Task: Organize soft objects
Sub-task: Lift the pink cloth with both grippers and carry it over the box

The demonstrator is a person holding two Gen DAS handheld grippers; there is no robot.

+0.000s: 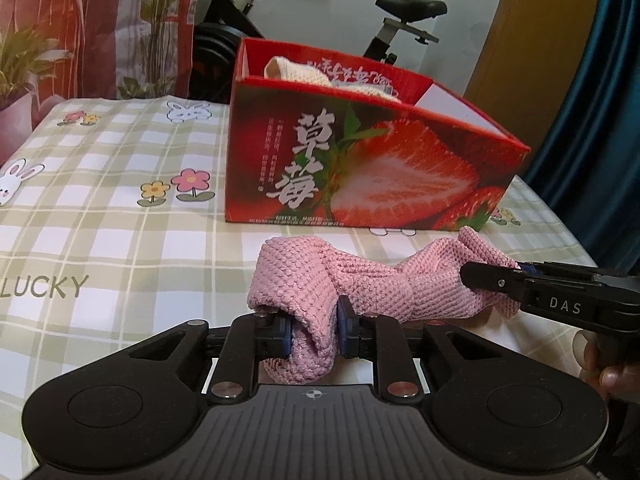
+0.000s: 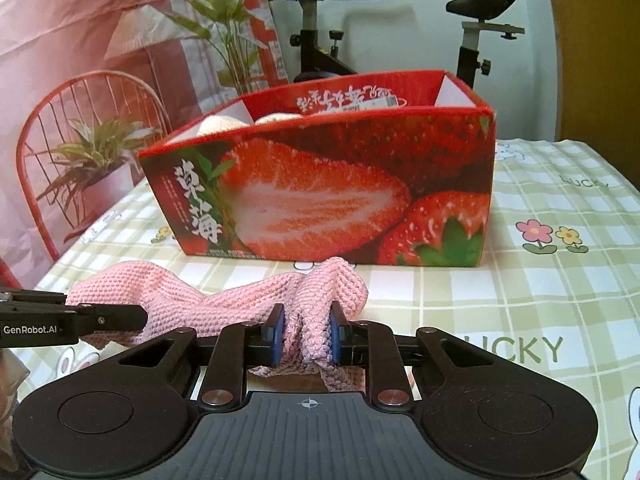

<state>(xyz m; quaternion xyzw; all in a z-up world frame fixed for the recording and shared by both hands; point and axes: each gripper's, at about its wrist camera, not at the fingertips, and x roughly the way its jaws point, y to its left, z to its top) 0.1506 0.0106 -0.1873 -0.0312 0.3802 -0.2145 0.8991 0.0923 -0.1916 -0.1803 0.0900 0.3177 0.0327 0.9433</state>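
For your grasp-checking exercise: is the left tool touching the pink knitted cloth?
Touching. The left wrist view shows the left tool with both blue pads pressed into a bunched end of the pink knitted cloth.

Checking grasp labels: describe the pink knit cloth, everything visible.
The pink knit cloth is soft, coarse-stitched and bunched into folds. It stretches sideways in front of the strawberry box, over the checked tablecloth. The left gripper pinches one end, the right gripper the other, both shut on it.
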